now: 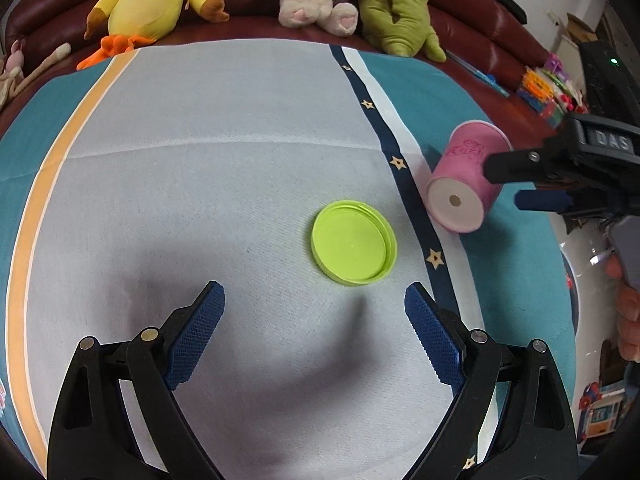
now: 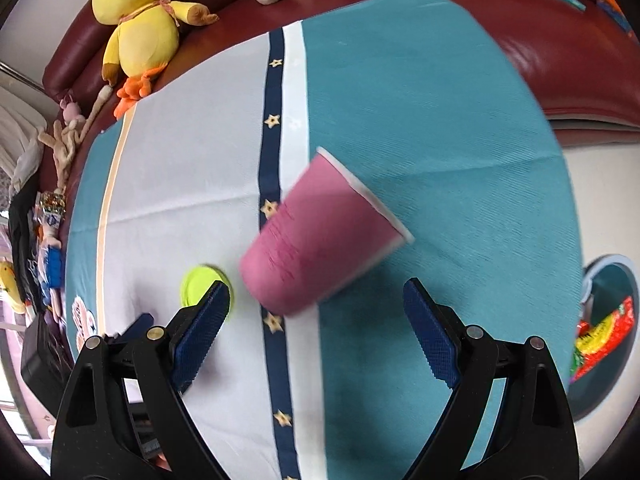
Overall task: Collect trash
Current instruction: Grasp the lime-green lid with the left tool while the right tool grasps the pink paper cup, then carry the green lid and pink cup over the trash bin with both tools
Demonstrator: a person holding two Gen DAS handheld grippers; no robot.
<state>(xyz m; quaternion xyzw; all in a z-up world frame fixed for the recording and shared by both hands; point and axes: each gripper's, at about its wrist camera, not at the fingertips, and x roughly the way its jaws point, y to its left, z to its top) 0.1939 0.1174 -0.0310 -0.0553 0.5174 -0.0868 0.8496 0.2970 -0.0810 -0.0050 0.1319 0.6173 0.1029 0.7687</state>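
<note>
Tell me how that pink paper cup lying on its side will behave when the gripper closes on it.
The pink paper cup lies on its side on the tablecloth, so a nudge would probably roll it in a curve, since it tapers. It looks thin-walled and empty, likely light and easily crushed. The open right gripper should probably close gently.

Matt paper cup (image 1: 466, 176), smooth plastic lid (image 1: 354, 242), woven tablecloth (image 1: 200, 184)
</note>
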